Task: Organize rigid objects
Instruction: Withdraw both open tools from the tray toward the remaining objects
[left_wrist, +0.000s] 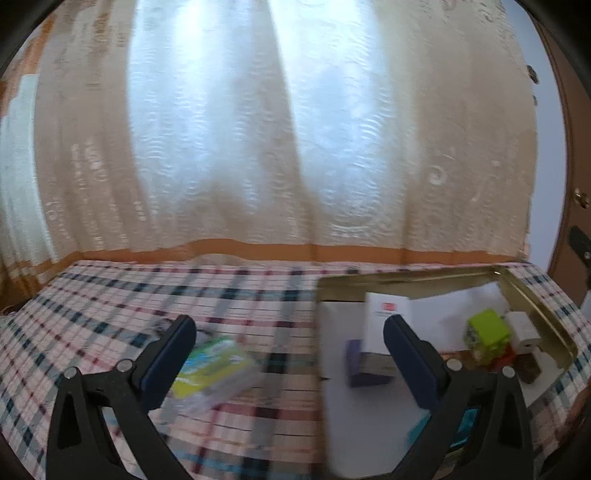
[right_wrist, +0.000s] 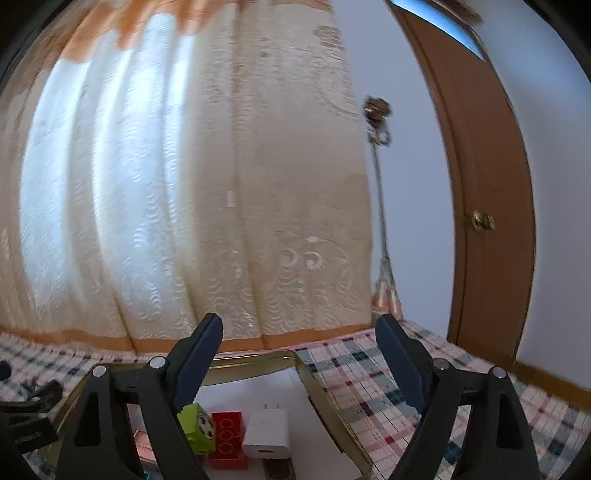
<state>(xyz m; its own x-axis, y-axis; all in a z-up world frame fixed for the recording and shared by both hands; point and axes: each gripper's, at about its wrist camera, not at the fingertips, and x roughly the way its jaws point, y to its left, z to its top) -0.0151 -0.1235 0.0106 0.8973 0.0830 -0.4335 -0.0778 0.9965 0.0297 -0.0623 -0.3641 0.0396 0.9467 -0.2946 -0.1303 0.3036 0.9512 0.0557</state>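
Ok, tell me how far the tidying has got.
Done: the tray already holds a green block, red brick, white charger, purple box and white card. In hand: nothing; left gripper and right gripper are open. Left: the green packet lies on the cloth.

nothing readable from my side. the white box (left_wrist: 386, 314) in the gold tray (left_wrist: 535, 306) has a small red logo with blurred print under it. the green-yellow pack (left_wrist: 210, 365) is smeared too.

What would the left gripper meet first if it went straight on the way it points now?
Probably the checked tablecloth, bare between the green packet and the gold tray; depth is unclear. The left gripper has open, empty jaws.
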